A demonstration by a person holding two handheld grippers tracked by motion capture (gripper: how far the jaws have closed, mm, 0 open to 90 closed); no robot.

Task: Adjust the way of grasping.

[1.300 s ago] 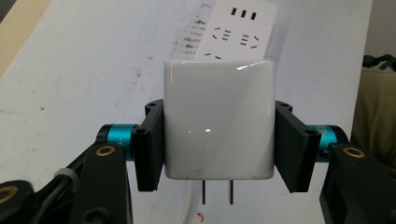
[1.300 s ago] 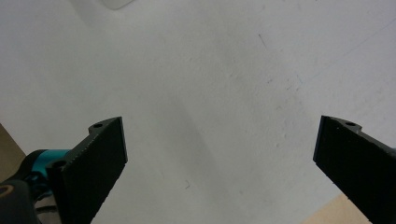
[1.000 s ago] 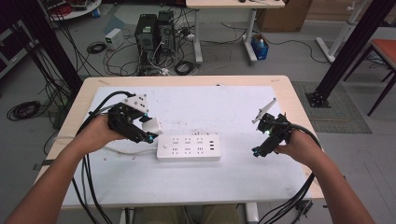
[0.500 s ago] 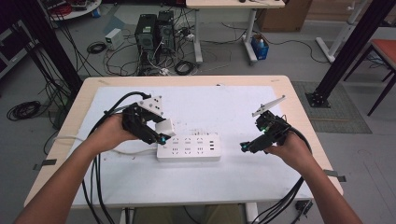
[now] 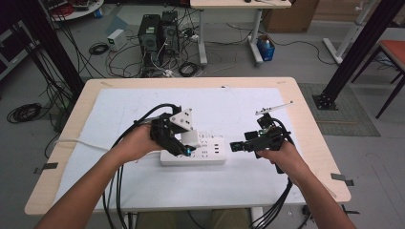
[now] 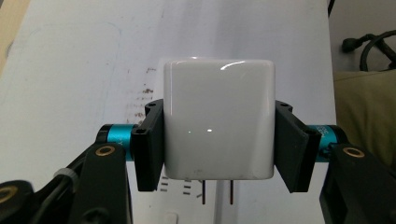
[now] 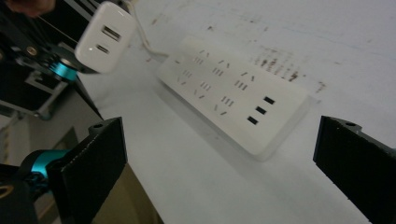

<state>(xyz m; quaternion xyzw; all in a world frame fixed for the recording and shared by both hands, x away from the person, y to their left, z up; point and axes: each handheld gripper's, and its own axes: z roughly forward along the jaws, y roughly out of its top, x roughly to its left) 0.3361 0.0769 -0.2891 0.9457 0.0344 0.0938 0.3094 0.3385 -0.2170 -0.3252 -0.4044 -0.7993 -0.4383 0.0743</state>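
Note:
My left gripper is shut on a white charger block, its two metal prongs pointing down over the left part of a white power strip. In the right gripper view the charger hangs above the strip, showing its two ports. My right gripper is open just right of the strip, jaws wide apart with nothing between them; in its own view the gripper frames the strip's near end. The strip lies flat on the white mat.
The strip's white cord runs off to the left across the mat. Black cables trail from both grippers over the table's near edge. The wooden table edge borders the mat. Computers and cabling stand on the floor beyond the table.
My left gripper has carried the charger rightward and slightly down, from left of the strip to above its left part. My right gripper has shifted a little leftward toward the strip's right end.

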